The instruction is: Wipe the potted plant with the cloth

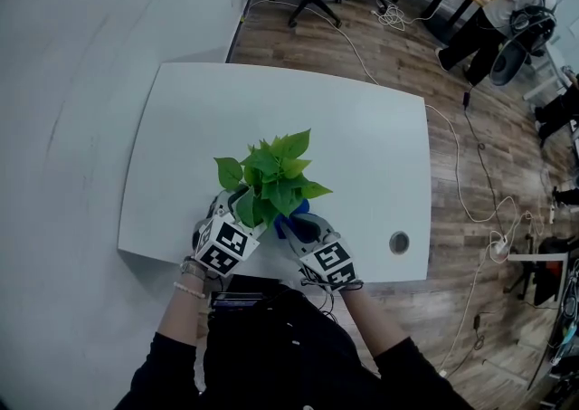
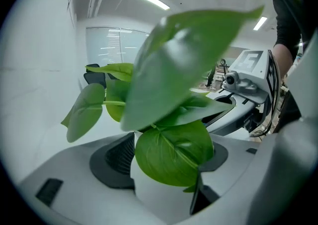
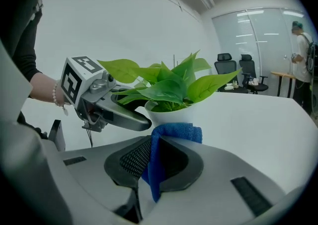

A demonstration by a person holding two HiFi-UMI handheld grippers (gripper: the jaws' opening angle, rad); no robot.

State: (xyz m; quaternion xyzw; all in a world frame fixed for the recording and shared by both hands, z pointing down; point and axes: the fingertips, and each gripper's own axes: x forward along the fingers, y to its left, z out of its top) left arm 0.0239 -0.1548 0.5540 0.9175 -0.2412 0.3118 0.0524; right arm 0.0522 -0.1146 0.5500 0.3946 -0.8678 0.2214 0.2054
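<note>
Near the front edge of the white worktop (image 1: 362, 128): green broad-leaved potted plant (image 1: 271, 173) in a round white pot (image 3: 169, 114), likely light and tippy, with soft, tearable leaves; best held at the rigid pot wall. The left hand-held gripper (image 2: 159, 174) clasps that pot. The right hand-held gripper (image 3: 154, 167) is clenched on a soft blue microfibre cloth (image 3: 174, 133) touching the pot. Soil and pot base are hidden.
</note>
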